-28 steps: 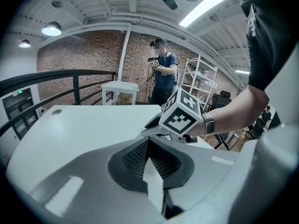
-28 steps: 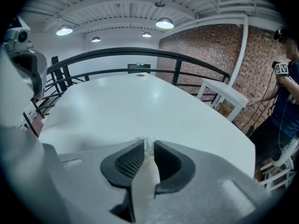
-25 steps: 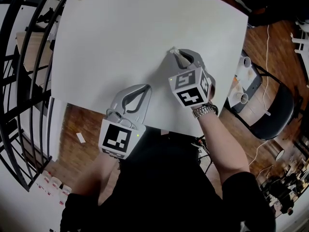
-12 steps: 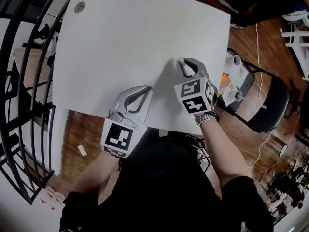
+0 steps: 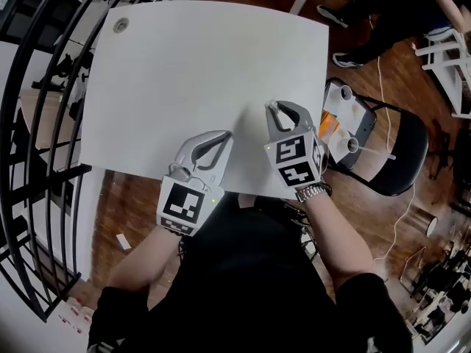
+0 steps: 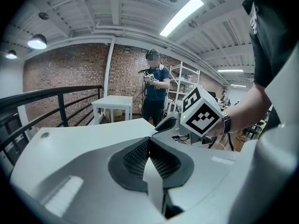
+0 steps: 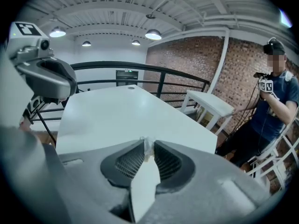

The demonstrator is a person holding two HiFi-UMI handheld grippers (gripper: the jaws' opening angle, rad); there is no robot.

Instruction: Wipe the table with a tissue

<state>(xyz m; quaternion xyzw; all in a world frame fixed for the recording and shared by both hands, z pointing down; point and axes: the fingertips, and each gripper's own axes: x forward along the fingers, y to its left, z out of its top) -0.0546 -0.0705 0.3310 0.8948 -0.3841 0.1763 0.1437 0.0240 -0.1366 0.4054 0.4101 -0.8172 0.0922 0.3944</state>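
tissue (image 7: 147, 147): small wad pinched at the tips of the right gripper (image 5: 274, 109), probably touching table (image 5: 206, 65); tiny in head view
right gripper: clamped on tissue, near table's near-right corner
left gripper (image 5: 224, 134): jaws together, nothing between, at near edge, beside right one
wipe room: most of table lies ahead and left of tissue
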